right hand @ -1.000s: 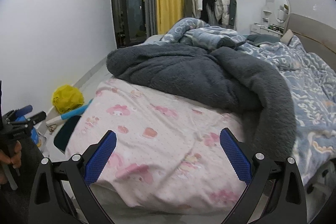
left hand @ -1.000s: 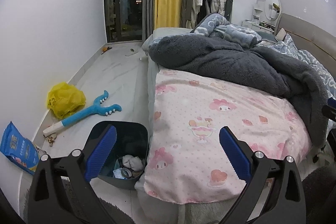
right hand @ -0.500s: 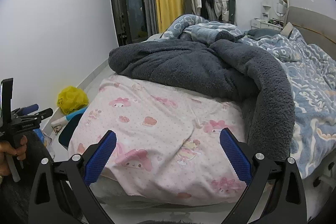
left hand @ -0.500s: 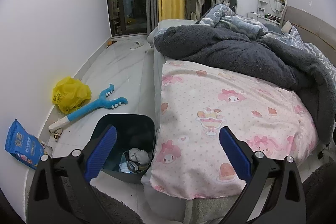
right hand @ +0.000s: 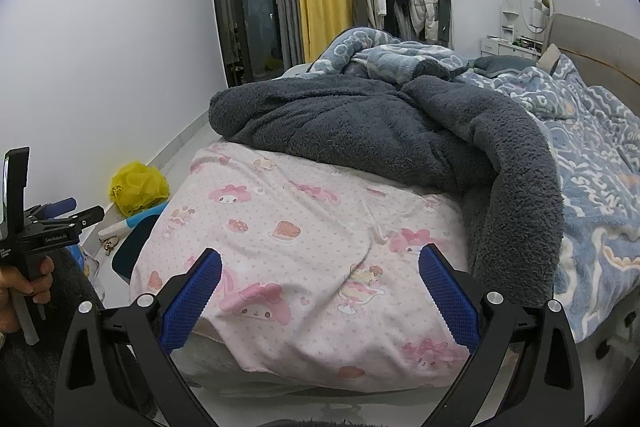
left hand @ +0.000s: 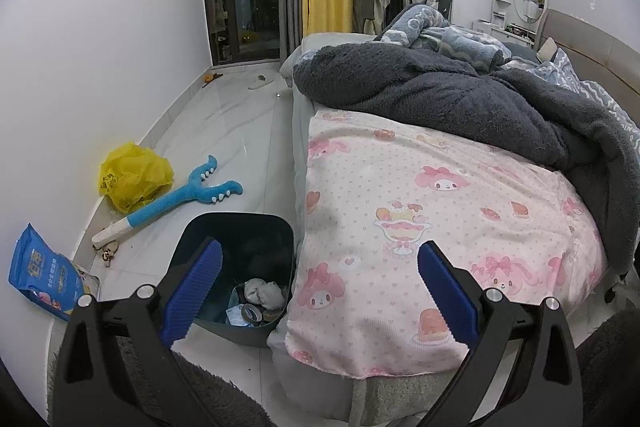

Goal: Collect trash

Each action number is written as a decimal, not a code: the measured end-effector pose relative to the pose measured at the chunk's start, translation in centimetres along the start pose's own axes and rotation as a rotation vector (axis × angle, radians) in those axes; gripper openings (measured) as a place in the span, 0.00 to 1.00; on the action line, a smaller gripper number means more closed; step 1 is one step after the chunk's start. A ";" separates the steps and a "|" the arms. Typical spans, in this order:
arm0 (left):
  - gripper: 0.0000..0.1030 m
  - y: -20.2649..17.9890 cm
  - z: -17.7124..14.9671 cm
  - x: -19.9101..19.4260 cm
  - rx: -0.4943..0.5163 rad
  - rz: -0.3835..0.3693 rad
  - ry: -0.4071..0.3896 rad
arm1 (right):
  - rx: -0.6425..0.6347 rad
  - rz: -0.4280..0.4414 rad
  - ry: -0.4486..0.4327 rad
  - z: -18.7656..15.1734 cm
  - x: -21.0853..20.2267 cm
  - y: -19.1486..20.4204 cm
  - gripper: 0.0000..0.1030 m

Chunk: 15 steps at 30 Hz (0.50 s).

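Observation:
A dark bin (left hand: 192, 247) with trash inside stands on the floor beside the bed's near corner. A blue snack bag (left hand: 38, 271) leans on the left wall. A crumpled yellow plastic bag (left hand: 134, 177) lies further along that wall, also in the right wrist view (right hand: 138, 187). My left gripper (left hand: 320, 291) is open and empty, above the bin and the bed corner. My right gripper (right hand: 320, 291) is open and empty over the pink pillow (right hand: 304, 247). The left gripper also shows at the left edge of the right wrist view (right hand: 60, 219).
A blue toy stick (left hand: 176, 199) lies on the white floor between the yellow bag and the bin. The bed carries a dark grey blanket (left hand: 460, 99) and a blue blanket (right hand: 592, 155). A dark rug (left hand: 208, 387) lies under me. A slipper (left hand: 260, 81) lies near the window.
Both views have pulled back and tilted slightly, so the bin and floor sit more to the centre in the left wrist view. Both grippers stay open and empty.

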State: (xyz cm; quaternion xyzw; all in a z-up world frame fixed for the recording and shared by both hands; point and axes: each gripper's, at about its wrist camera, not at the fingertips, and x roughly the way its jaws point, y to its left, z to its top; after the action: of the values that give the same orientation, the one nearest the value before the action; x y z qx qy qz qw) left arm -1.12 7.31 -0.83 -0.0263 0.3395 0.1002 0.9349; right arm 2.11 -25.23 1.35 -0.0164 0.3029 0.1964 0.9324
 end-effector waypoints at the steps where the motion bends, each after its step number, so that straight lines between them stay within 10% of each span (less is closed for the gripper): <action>1: 0.97 0.0 0.0 0.0 0.000 0.000 0.000 | 0.000 0.000 0.000 0.0 0.0 0.0 0.97; 15: 0.97 0.0 -0.1 0.1 -0.006 -0.005 0.003 | 0.001 -0.001 0.000 0.0 0.0 0.1 0.97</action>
State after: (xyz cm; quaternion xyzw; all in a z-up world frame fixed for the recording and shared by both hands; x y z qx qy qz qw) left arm -1.09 7.32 -0.96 -0.0301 0.3405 0.0990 0.9345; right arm 2.04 -25.19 1.33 -0.0160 0.3028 0.1959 0.9326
